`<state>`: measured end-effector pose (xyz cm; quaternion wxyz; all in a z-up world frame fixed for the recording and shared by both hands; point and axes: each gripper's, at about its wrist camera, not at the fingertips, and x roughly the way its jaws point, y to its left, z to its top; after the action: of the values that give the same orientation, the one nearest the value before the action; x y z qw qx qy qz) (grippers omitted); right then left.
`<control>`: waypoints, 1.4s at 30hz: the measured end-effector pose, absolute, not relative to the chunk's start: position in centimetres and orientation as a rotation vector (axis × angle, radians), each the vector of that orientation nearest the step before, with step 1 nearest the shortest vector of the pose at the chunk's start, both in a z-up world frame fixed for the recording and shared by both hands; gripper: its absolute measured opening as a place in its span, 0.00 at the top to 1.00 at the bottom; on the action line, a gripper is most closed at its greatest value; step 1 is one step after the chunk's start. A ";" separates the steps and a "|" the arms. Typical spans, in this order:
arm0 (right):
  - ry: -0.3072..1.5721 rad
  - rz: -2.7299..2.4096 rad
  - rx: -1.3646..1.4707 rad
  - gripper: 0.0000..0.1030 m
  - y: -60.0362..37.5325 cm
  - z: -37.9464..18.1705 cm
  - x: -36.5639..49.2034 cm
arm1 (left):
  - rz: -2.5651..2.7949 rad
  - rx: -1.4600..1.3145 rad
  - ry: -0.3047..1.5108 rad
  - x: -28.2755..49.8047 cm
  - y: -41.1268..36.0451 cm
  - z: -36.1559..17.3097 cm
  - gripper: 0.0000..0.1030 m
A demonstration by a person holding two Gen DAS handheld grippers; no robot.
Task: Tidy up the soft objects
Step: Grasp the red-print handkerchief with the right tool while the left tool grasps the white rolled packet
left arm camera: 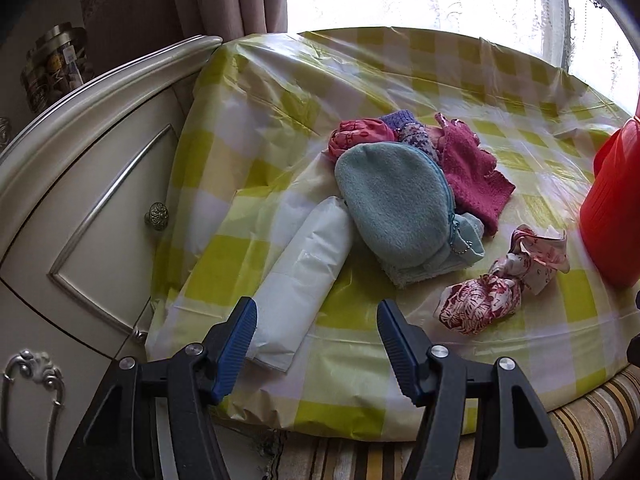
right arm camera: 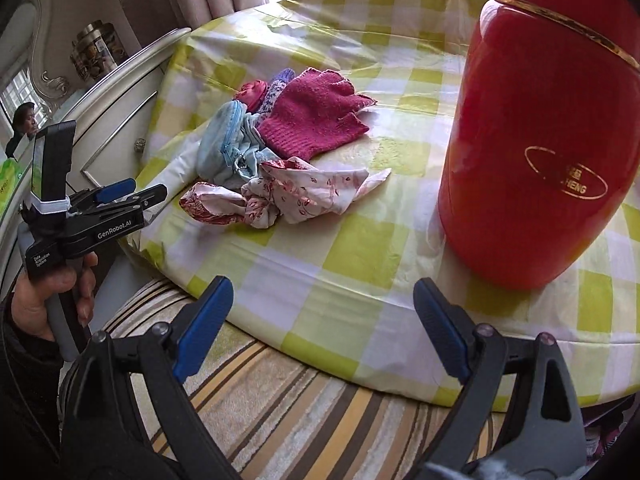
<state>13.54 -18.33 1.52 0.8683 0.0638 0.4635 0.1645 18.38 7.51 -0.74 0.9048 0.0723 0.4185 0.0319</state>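
Note:
A heap of soft things lies on the yellow-checked tablecloth (left arm camera: 360, 360): a light blue fleece pouch (left arm camera: 392, 208) with a zip, a magenta knitted glove (left arm camera: 472, 172), a pink patterned cloth (left arm camera: 360, 132) and a purple knit piece (left arm camera: 412, 132). A long white packet (left arm camera: 304, 272) lies at the left of the heap, and a crumpled red-and-white cloth (left arm camera: 500, 284) at its right. My left gripper (left arm camera: 316, 306) hovers open over the table's near edge, its left finger next to the packet's end, holding nothing. My right gripper (right arm camera: 324, 286) is wide open and empty before the table edge, short of the crumpled cloth (right arm camera: 296, 196).
A tall red container (right arm camera: 540, 140) stands on the table at the right. A cream cabinet (left arm camera: 80, 200) with a metal knob flanks the table on the left. Striped upholstery (right arm camera: 280, 400) lies below the table edge. A hand (right arm camera: 40, 292) holds the left gripper (right arm camera: 148, 196).

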 end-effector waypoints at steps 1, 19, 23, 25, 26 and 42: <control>0.980 0.345 0.146 0.10 -18.1 1.2 14.0 | 0.075 0.163 0.869 18.8 7.5 -1.0 0.38; 1.089 0.315 0.328 0.10 -14.4 -2.4 21.0 | 0.137 0.361 0.889 22.6 7.0 -4.5 0.38; 1.098 0.277 0.352 0.10 -13.9 -2.6 21.9 | 0.158 0.427 0.874 23.3 6.4 -5.1 0.38; 1.096 0.267 0.358 0.10 -13.6 -2.6 22.3 | 0.159 0.423 0.870 23.5 6.5 -5.0 0.38; 1.093 0.259 0.359 0.10 -13.4 -2.6 22.5 | 0.160 0.423 0.868 23.5 6.5 -5.0 0.41; 1.089 0.160 0.055 0.29 -8.2 -2.5 23.7 | 0.010 -0.051 0.855 19.7 9.5 -1.5 0.58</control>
<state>23.65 -8.15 -2.46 0.8518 0.0262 0.5176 0.0762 19.68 9.53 -1.48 0.9097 -0.0246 0.4145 0.0048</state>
